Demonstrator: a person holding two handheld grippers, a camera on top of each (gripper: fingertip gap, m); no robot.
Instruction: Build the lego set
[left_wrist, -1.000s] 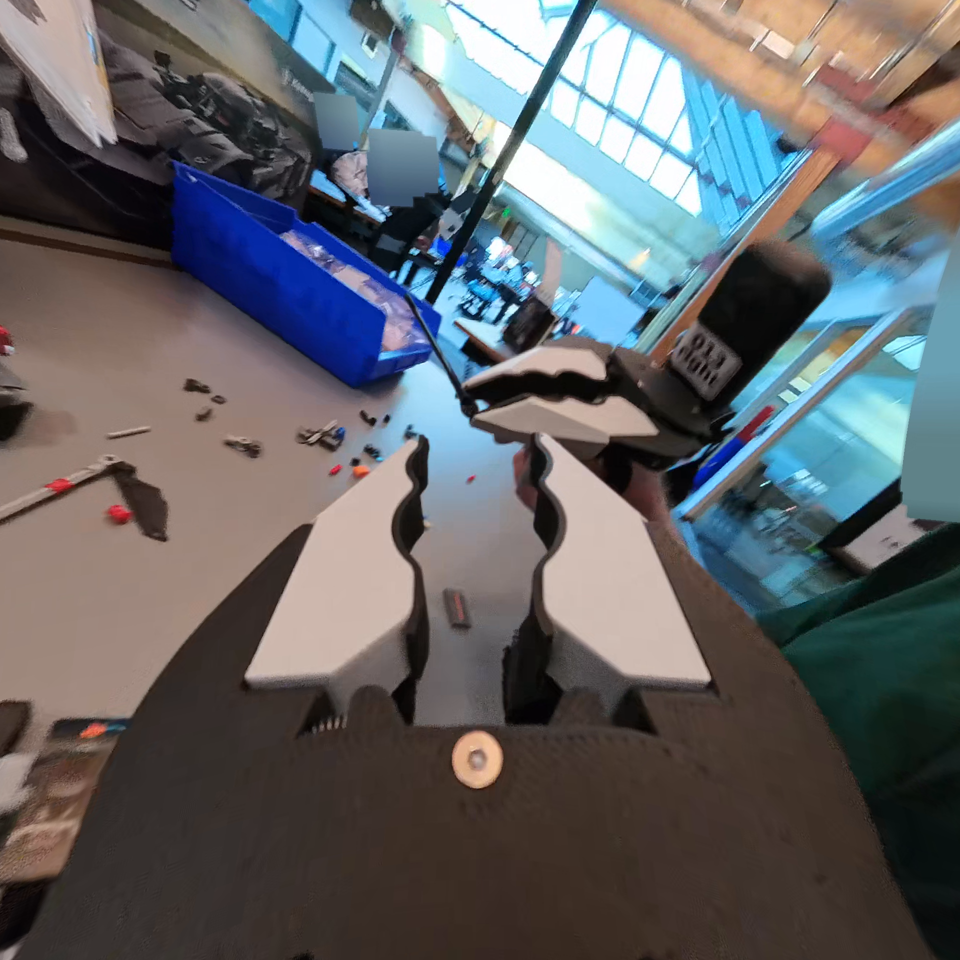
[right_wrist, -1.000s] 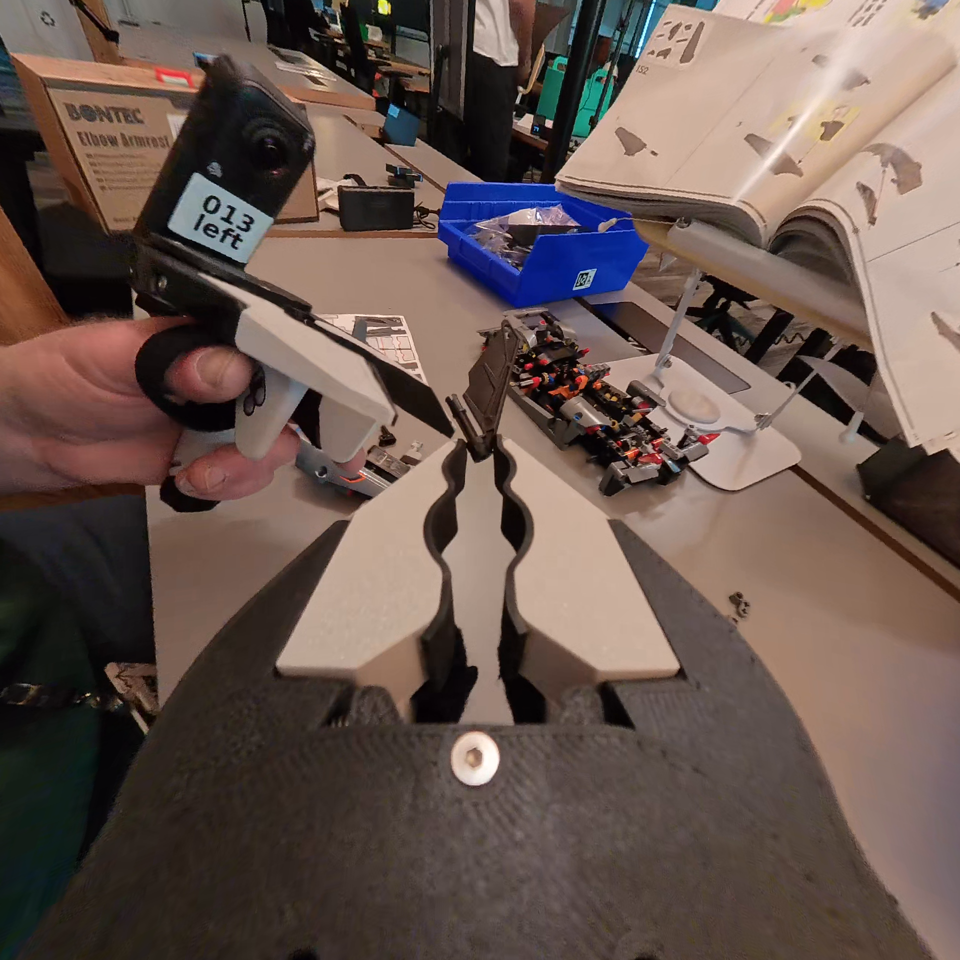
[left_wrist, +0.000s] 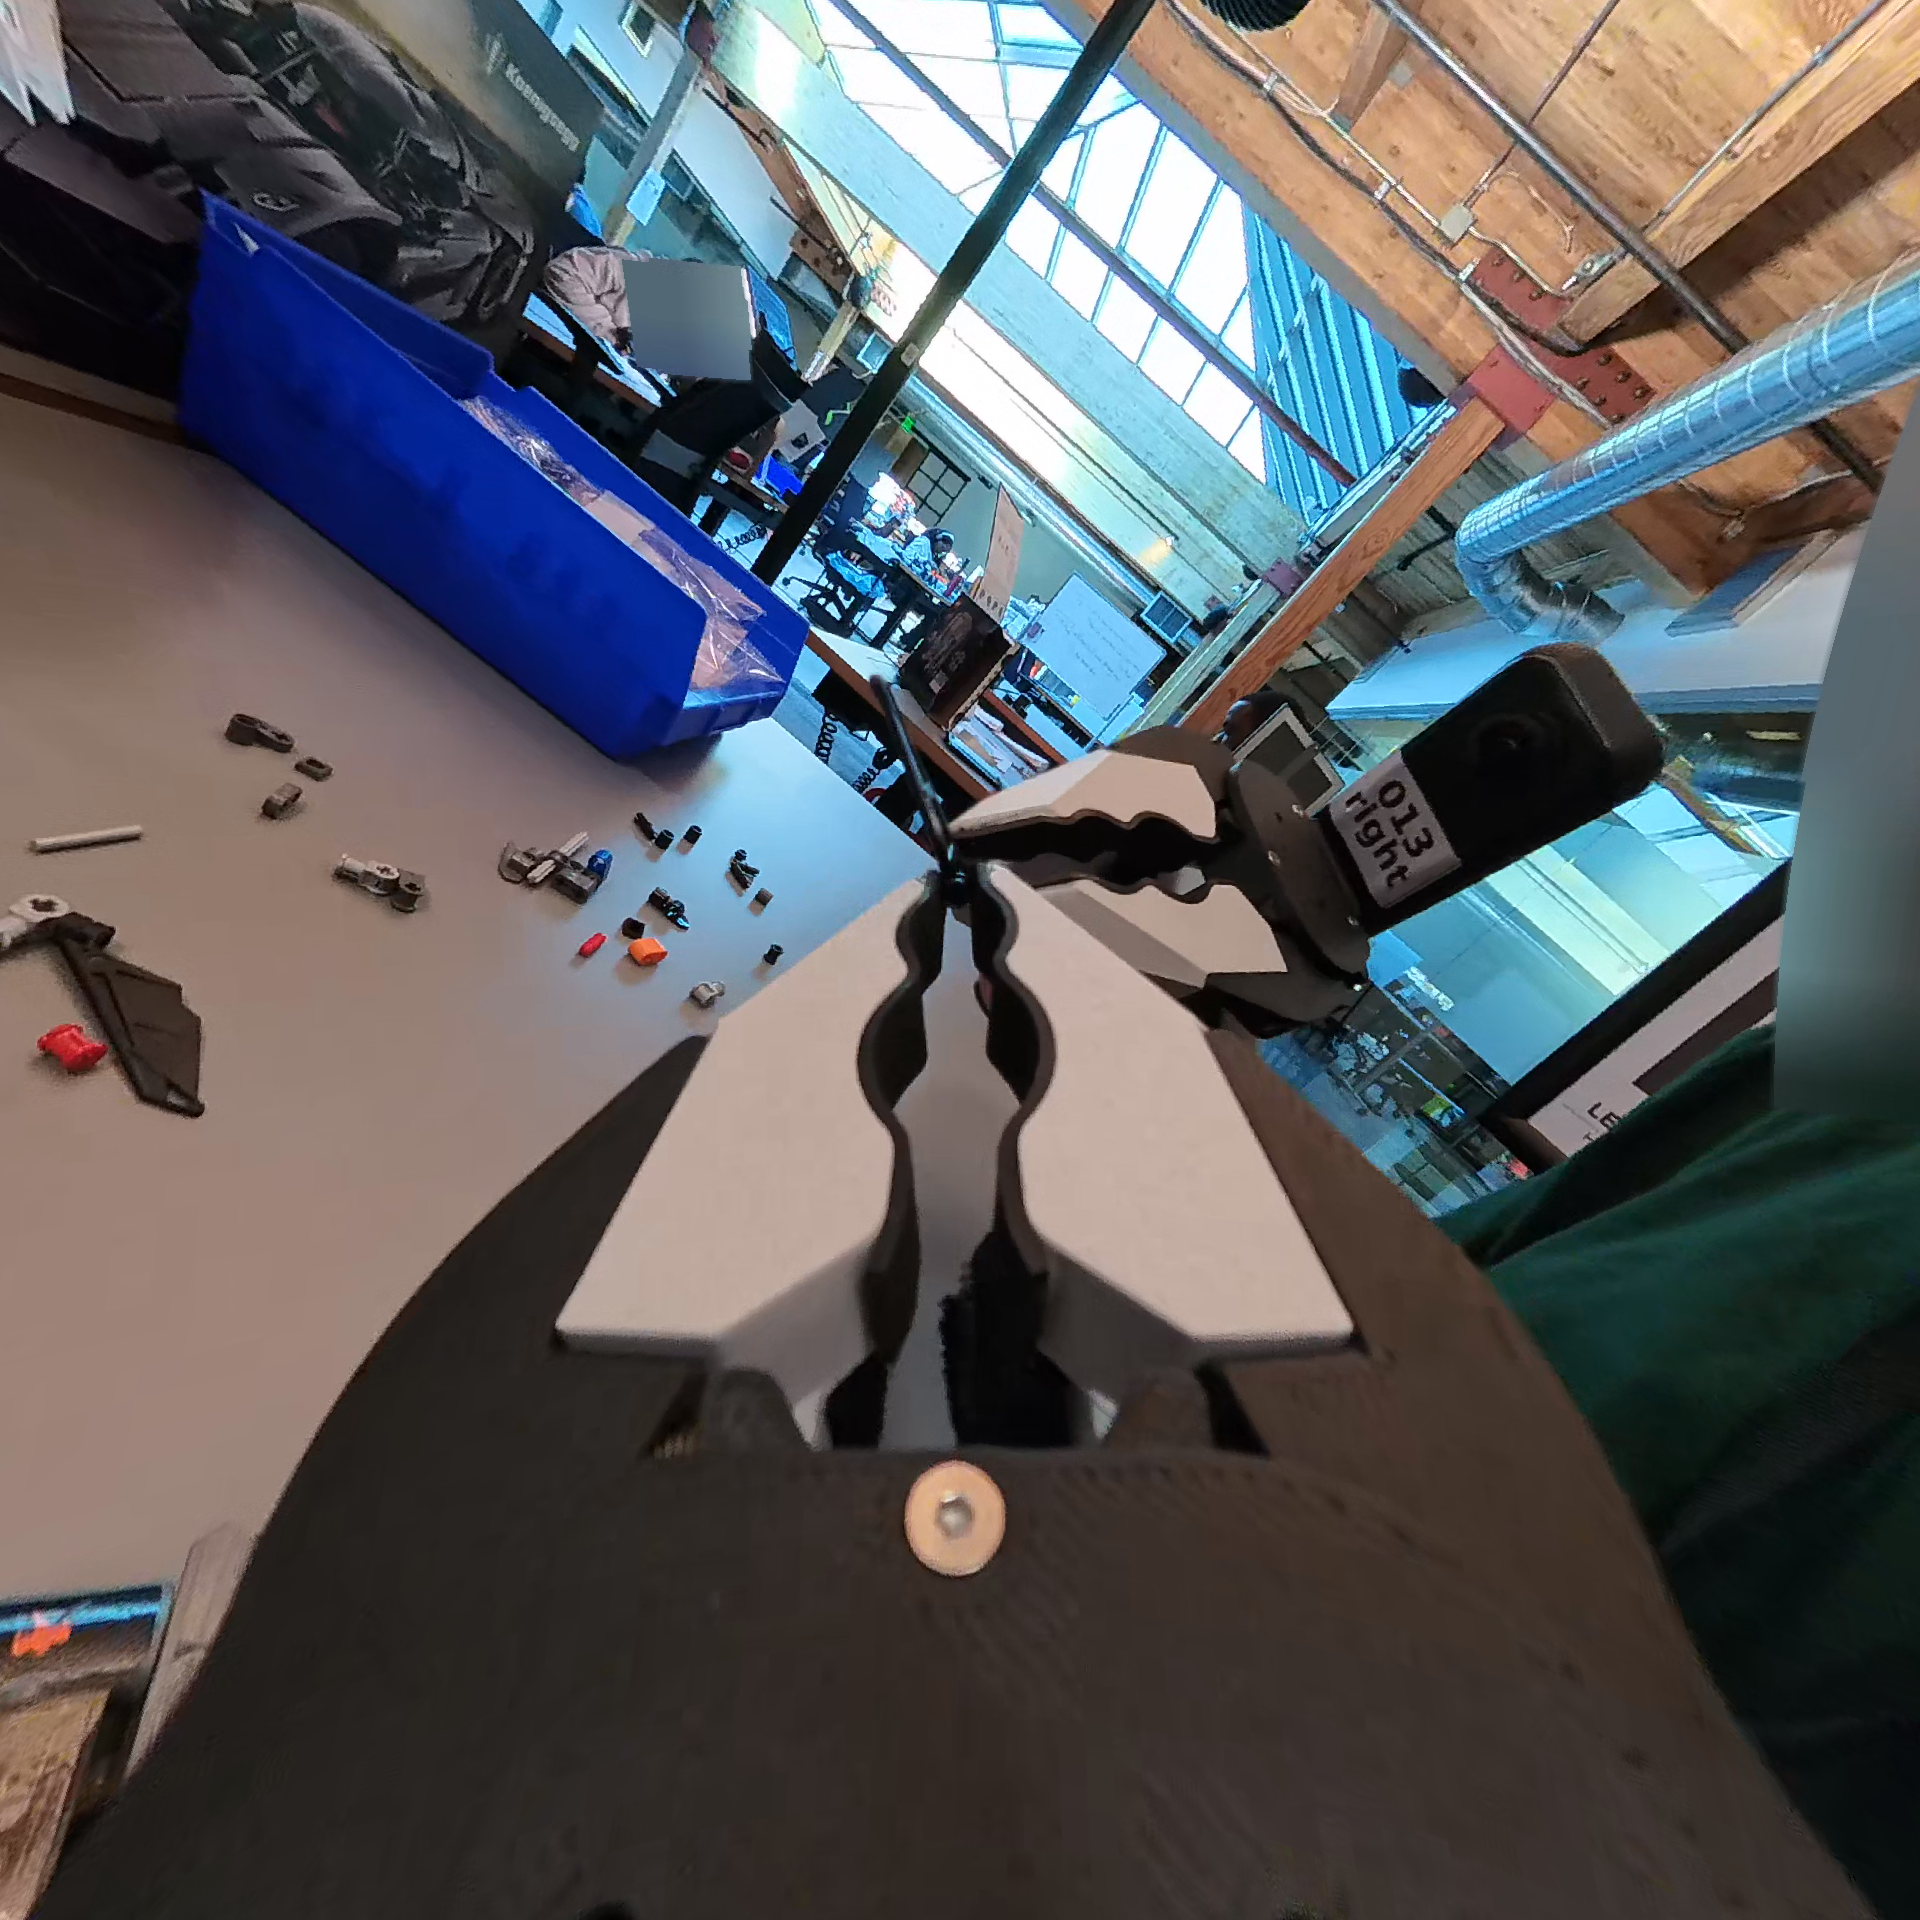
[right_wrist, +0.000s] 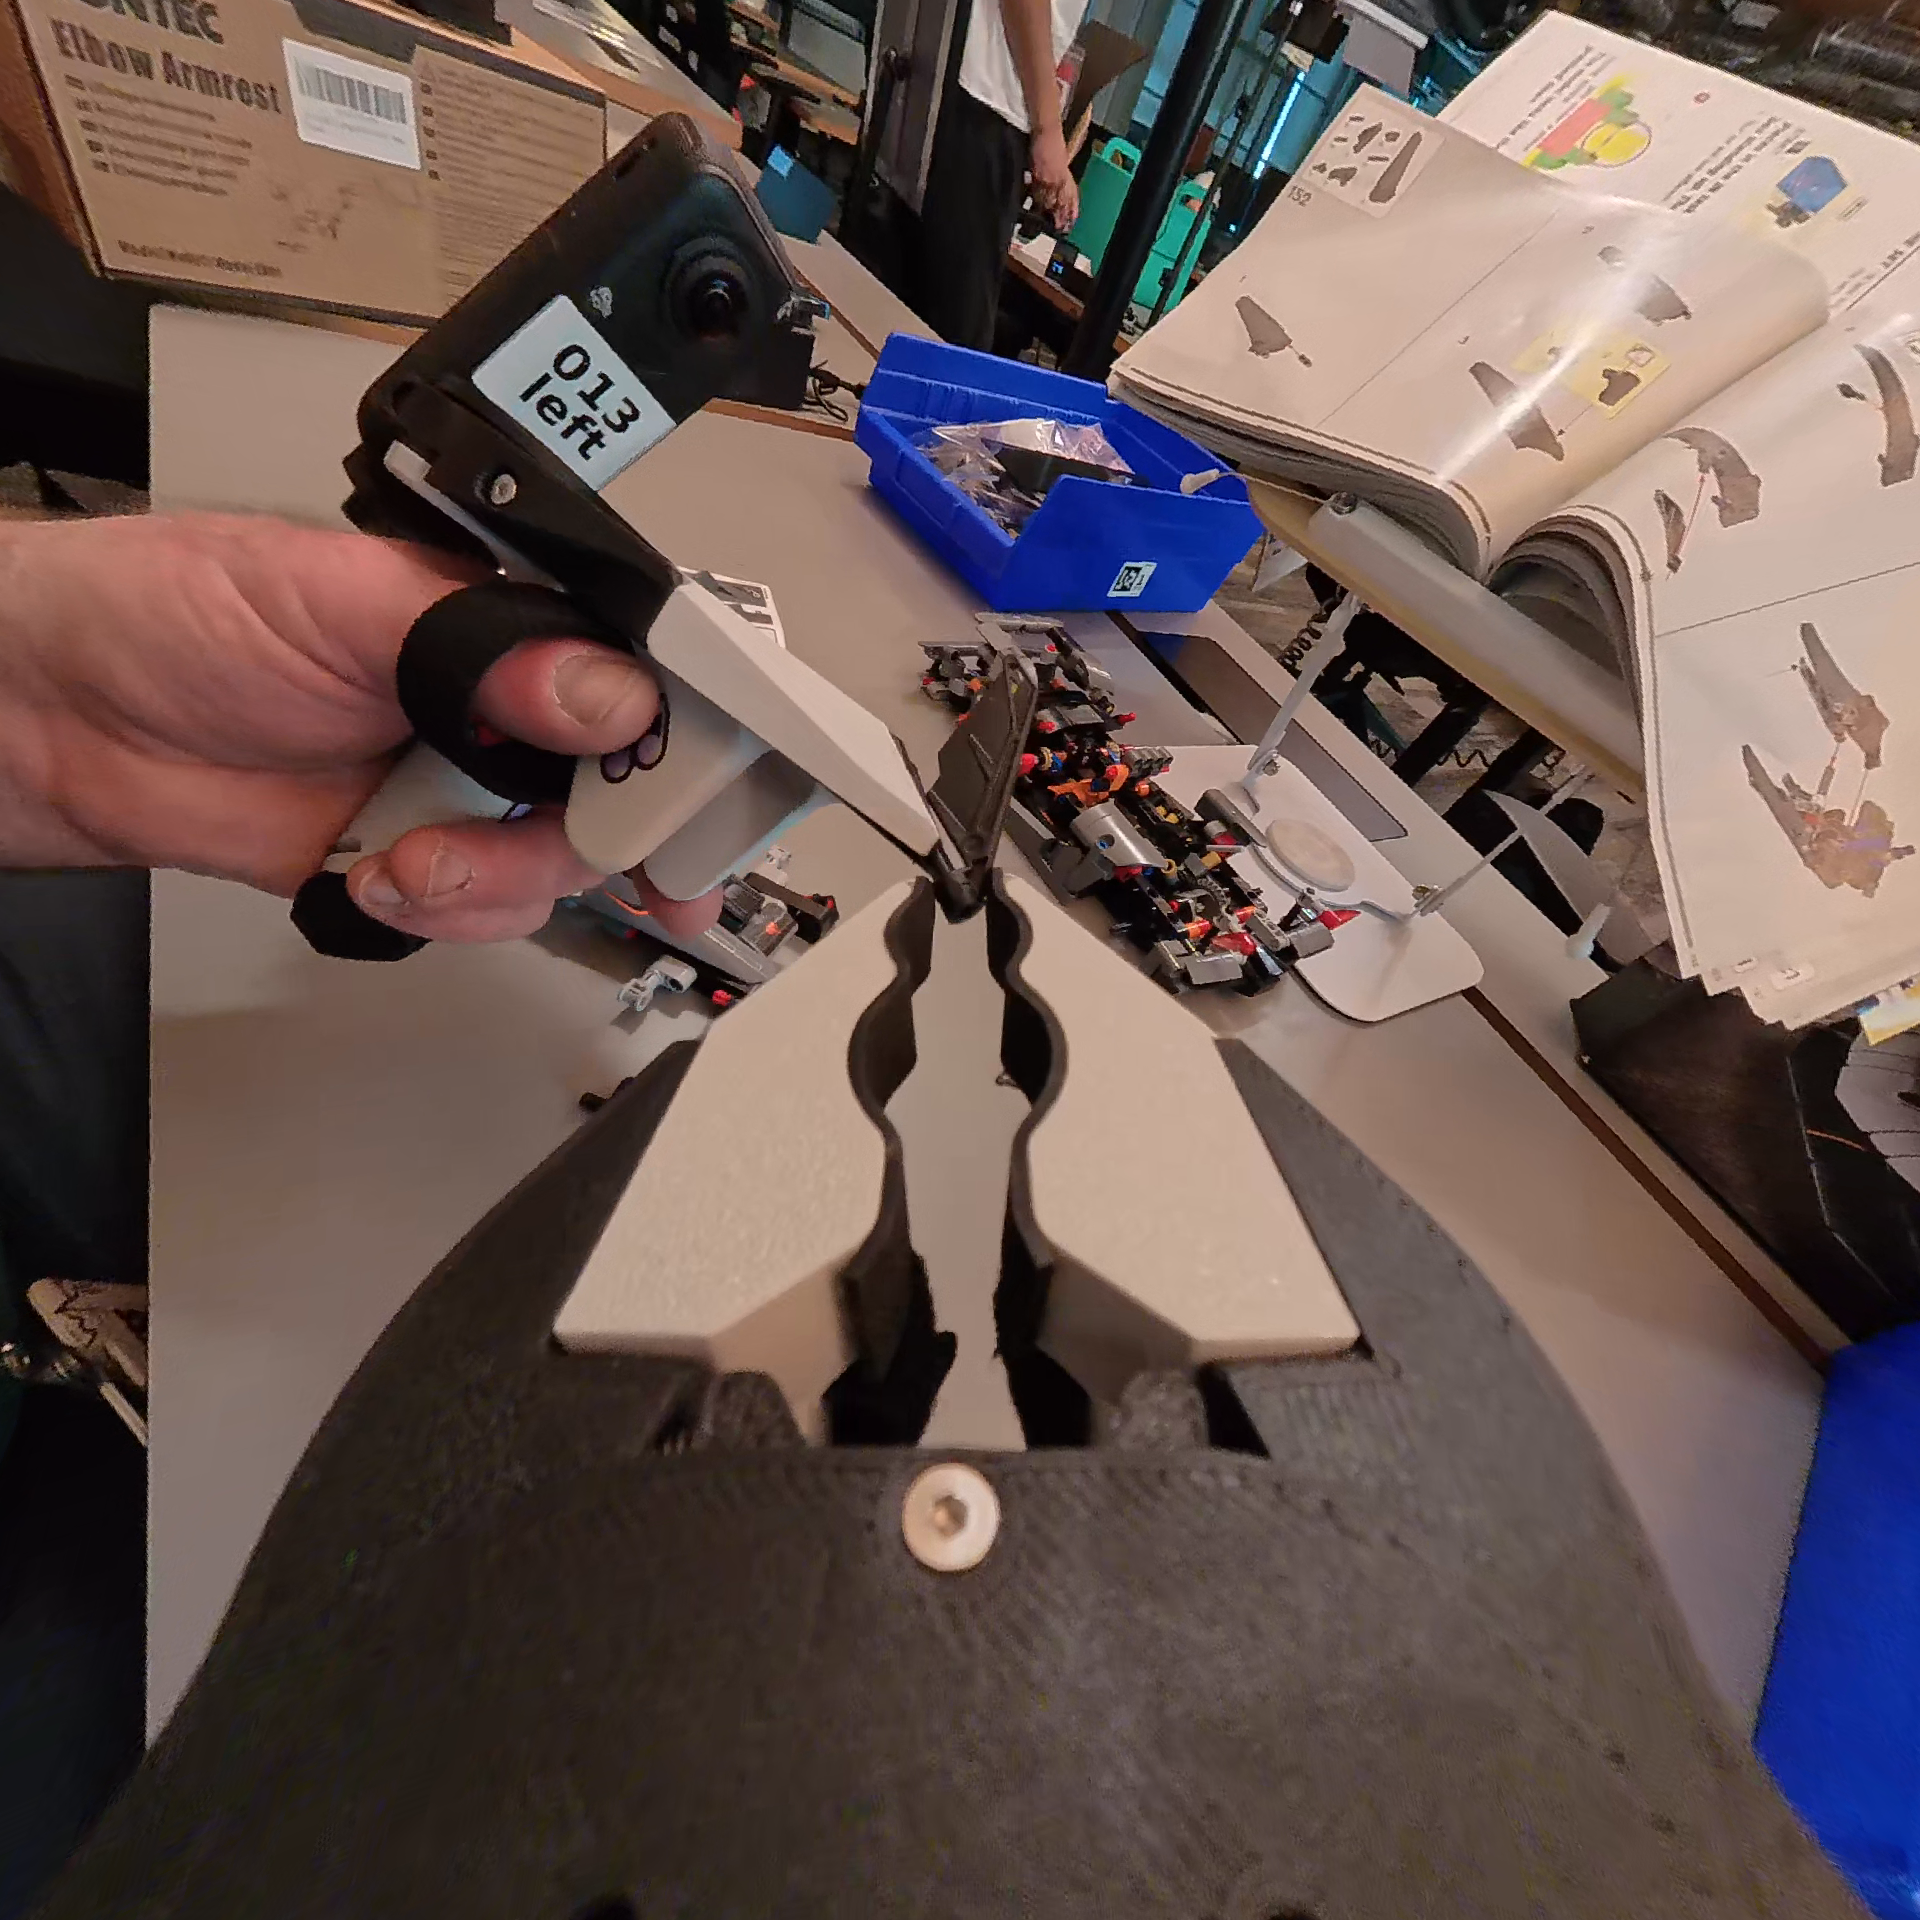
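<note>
Right gripper (right_wrist: 958, 902) clenched on the lower end of black Lego panel (right_wrist: 982, 774), held above the counter (right_wrist: 353, 1122) | left gripper (left_wrist: 954, 902) pinching the same panel's stem, probably for a handover or regrip | blue bin (right_wrist: 1081, 540) holds clear parts bags | car chassis (right_wrist: 1132, 831) waits beside.

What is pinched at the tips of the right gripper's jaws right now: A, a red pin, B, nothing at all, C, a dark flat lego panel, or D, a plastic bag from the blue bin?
C: in the right wrist view the right gripper has its jaws nearly closed on the lower end of a dark flat lego panel, which stands up above the table, with the left gripper meeting it from the side.
</note>
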